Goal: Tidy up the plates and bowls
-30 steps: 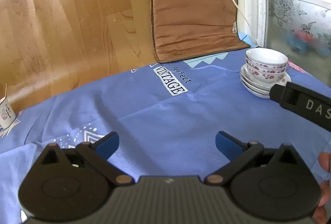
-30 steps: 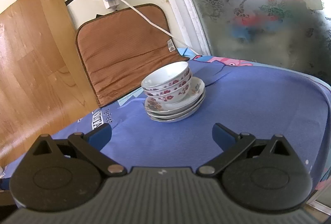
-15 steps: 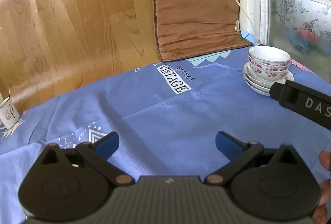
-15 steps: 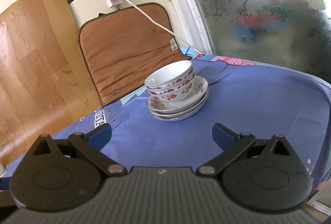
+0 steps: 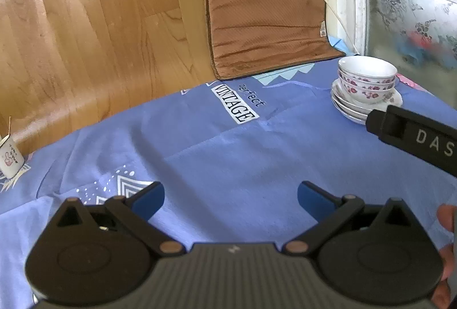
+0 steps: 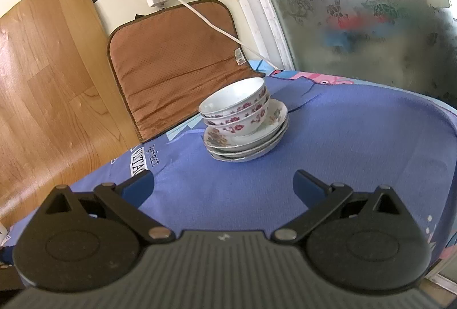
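A stack of white floral bowls (image 6: 237, 106) sits nested on a stack of white plates (image 6: 251, 143) on the blue tablecloth (image 6: 342, 137). In the left wrist view the bowls (image 5: 367, 77) and plates (image 5: 351, 109) are at the far right of the table. My right gripper (image 6: 222, 183) is open and empty, a short way in front of the stack. My left gripper (image 5: 230, 196) is open and empty over bare cloth, well left of the stack. The right gripper's black body (image 5: 414, 134) crosses the left wrist view just in front of the plates.
A brown cushion (image 6: 171, 63) leans against the wall behind the stack, with a white cable (image 6: 211, 20) over it. A small white cup (image 5: 10, 157) stands at the table's far left edge. A frosted glass door (image 6: 371, 9) is to the right. Wood-pattern panel (image 5: 85, 23) backs the table.
Both grippers have drawn back a little from the stack and stay open. The bowls and plates have not moved.
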Tool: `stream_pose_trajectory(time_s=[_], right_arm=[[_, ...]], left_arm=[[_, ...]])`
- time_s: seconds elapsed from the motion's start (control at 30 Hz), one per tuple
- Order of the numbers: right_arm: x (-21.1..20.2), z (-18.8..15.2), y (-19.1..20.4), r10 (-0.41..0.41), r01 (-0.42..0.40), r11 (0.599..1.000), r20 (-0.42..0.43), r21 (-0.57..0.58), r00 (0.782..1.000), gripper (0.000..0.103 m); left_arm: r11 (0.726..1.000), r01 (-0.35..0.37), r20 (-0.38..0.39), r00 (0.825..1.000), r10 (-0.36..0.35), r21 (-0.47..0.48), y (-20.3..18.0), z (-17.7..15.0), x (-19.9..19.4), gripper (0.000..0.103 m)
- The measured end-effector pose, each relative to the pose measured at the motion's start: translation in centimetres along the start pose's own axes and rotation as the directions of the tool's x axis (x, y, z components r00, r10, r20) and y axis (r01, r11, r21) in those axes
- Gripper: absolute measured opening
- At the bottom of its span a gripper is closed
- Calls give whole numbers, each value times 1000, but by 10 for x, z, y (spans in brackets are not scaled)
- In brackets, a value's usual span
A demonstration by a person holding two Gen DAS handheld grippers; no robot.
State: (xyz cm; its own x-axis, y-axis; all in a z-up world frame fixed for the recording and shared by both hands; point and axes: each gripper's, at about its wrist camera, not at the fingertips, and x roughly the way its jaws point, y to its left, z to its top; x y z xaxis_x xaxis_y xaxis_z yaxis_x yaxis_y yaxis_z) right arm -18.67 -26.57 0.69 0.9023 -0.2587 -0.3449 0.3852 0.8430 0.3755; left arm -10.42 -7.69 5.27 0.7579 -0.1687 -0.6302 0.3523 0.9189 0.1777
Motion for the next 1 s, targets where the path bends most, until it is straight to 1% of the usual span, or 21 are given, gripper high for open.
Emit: stream_pose_trajectory(time_s=[0.47,0.83,1.0], right_arm=[[1,-1,-1,1,-1,1000,-4,7,1000,103],[1,-4,-2,1,-1,1000,-12,11,1000,103],[1,-4,-1,1,-1,1000,-13,13,1000,103]], left_arm=[[1000,-2,-6,1000,3,15,-4,-1,0,103],[1000,7,-17,1000,-7,17,-3,-1,3,103],[1000,24,-23,999,-23,15,-5,-2,4,103]])
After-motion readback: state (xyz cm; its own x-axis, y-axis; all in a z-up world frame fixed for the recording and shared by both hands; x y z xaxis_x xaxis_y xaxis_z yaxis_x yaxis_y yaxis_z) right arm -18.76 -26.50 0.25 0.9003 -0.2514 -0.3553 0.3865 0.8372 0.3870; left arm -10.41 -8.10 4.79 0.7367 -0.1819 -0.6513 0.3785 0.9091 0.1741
